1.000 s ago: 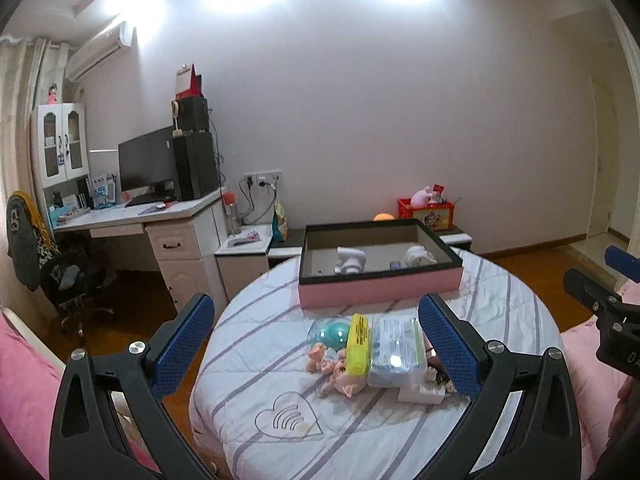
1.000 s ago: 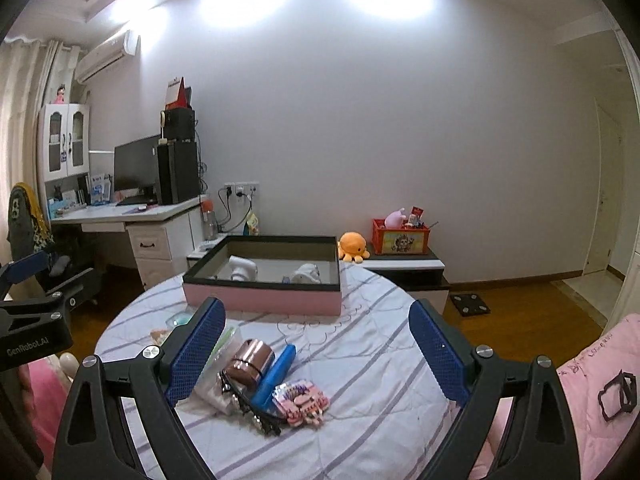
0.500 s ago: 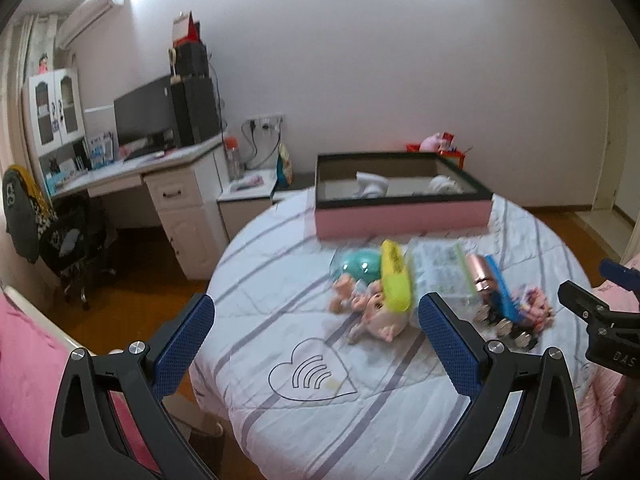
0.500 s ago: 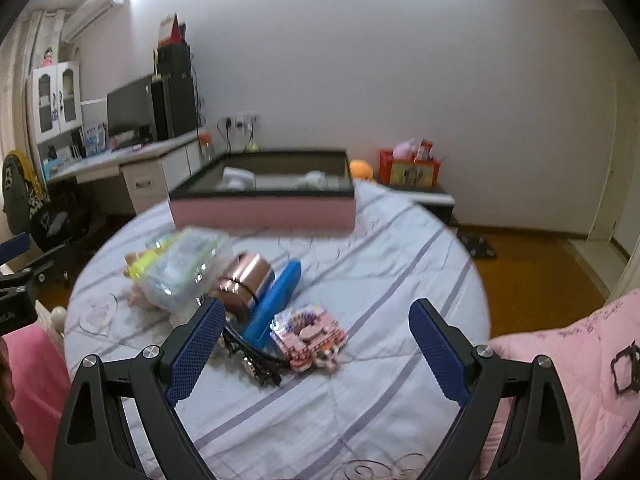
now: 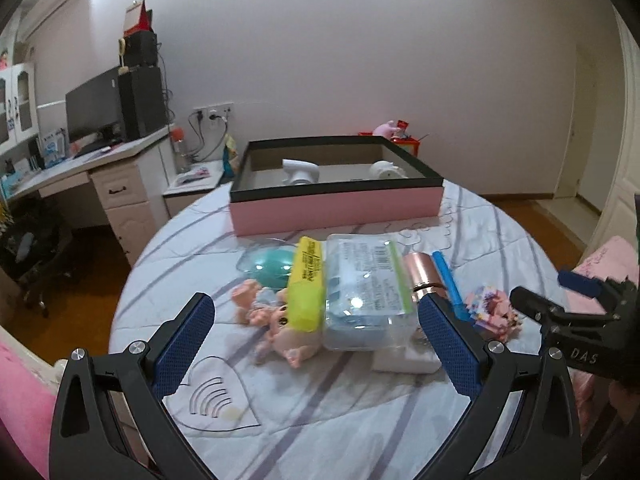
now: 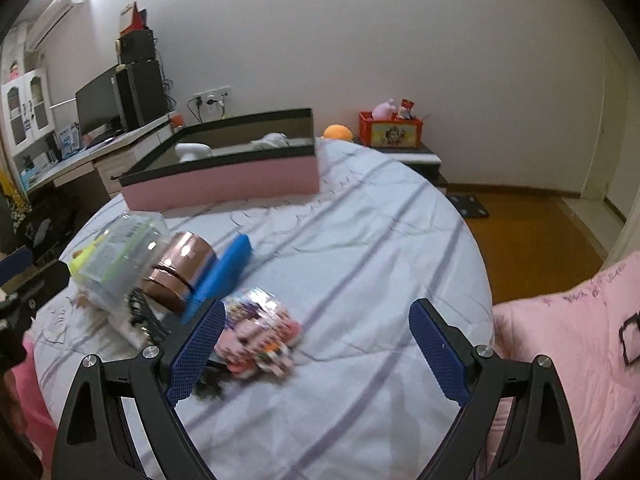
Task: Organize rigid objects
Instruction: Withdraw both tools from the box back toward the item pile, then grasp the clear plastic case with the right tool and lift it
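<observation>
On the round bed: a heap of small things lies near us, well apart from the far box.
Box: the pink box [image 5: 336,210] with a dark rim sits at the far side; two white things lie inside, too hidden by the wall to name.
Heap: a clear packet [image 5: 366,288], a yellow pack [image 5: 306,284], a green ball case [image 5: 268,268], a doll [image 5: 280,320], a shiny copper cup [image 6: 180,272], a blue bar [image 6: 220,276] and a pink toy pack [image 6: 256,328], all touching or just beside each other.
Left gripper [image 5: 316,352]: wide apart, holding nothing, hanging above the doll and the clear packet.
Right gripper [image 6: 316,356]: wide apart, holding nothing, just right of the pink toy pack.
How they will feel: I think the copper cup is hard, smooth and may roll or slip, so grab it across its round middle. The blue bar looks stiff and light; pinch its long sides. The clear packet may squash a bit.
Hard to see: the pink toy pack is blurry. A black spiky thing [image 6: 140,312] and a white flat thing [image 5: 400,358] under the heap are partly covered, so I cannot tell what they are.
</observation>
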